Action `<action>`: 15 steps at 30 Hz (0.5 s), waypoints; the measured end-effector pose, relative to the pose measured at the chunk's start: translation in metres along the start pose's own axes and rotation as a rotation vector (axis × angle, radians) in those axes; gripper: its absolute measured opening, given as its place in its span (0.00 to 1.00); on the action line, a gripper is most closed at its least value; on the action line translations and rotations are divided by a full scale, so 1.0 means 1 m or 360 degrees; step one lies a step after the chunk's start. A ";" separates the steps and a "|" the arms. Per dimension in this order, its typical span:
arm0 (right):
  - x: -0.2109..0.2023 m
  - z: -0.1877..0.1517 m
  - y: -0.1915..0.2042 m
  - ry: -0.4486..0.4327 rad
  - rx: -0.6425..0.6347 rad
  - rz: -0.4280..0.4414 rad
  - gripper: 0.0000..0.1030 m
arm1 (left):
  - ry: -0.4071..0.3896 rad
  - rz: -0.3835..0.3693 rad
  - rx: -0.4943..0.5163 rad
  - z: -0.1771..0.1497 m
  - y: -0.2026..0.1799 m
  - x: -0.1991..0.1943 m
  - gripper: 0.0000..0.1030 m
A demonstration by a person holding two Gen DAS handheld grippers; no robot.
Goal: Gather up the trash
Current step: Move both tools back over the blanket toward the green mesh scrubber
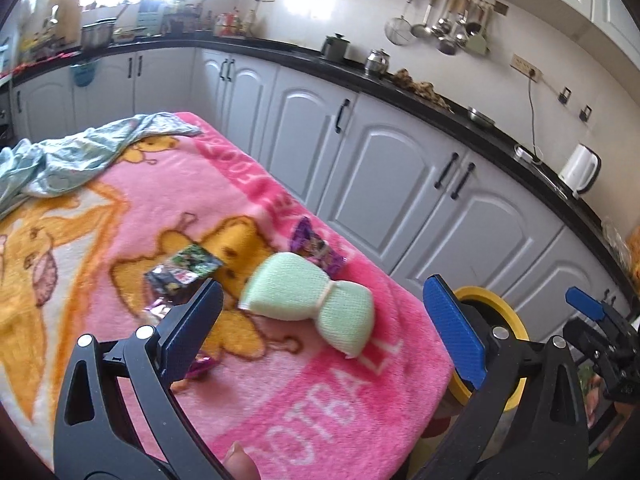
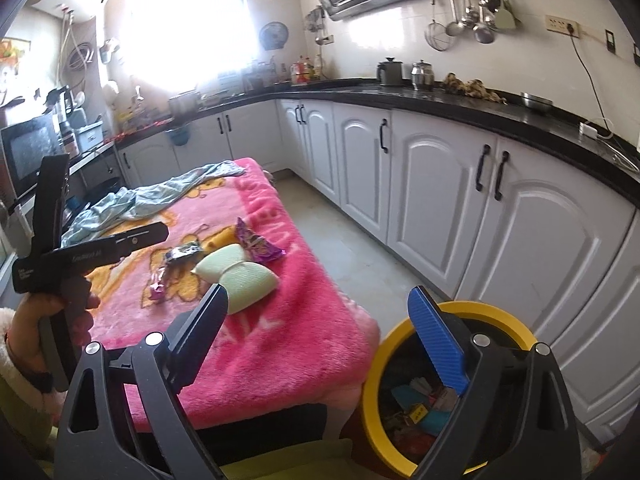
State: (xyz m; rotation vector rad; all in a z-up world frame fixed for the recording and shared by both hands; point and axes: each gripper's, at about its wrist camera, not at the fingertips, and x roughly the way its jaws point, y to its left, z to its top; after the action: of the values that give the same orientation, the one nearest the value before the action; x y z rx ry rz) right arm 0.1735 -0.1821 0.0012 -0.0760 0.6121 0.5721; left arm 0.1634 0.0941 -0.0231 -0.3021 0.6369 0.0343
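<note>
A pink blanket (image 1: 132, 208) covers the table. On it lie a purple wrapper (image 1: 316, 248), a dark silver-green wrapper (image 1: 182, 272), a small magenta wrapper (image 1: 200, 366) and a pale green sponge (image 1: 308, 300). My left gripper (image 1: 320, 328) is open and empty, low over the sponge. My right gripper (image 2: 320, 336) is open and empty, above the table's near right corner beside the yellow-rimmed trash bin (image 2: 404, 328). The same wrappers, purple (image 2: 256, 244), dark (image 2: 182, 254) and magenta (image 2: 157, 289), and the sponge (image 2: 236, 276) show in the right wrist view. The bin (image 1: 516, 328) shows behind my left gripper's right finger.
A light blue cloth (image 1: 72, 160) is bunched at the table's far end. White cabinets (image 2: 440, 184) with a black countertop run along the right, across a strip of floor (image 2: 344, 240). The bin holds several pieces of trash (image 2: 420, 404). The other gripper (image 1: 600, 332) shows at the right edge.
</note>
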 end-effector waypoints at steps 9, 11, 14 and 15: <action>0.016 0.007 0.038 0.0034 -0.0094 0.0098 0.88 | -0.0028 0.0073 -0.0096 0.003 0.039 -0.010 0.89; 0.020 0.008 0.046 0.0038 -0.0114 0.0117 0.90 | -0.0033 0.0092 -0.0125 0.003 0.048 -0.012 0.89; 0.027 0.009 0.056 0.0048 -0.0144 0.0148 0.90 | -0.0037 0.0118 -0.0168 0.004 0.061 -0.014 0.89; 0.029 0.010 0.059 0.0053 -0.0156 0.0156 0.90 | -0.0038 0.0125 -0.0180 0.004 0.065 -0.014 0.89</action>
State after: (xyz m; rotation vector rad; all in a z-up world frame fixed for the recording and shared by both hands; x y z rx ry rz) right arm 0.1665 -0.1162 -0.0014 -0.1485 0.6228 0.6966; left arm 0.1465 0.1581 -0.0287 -0.3851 0.6242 0.1495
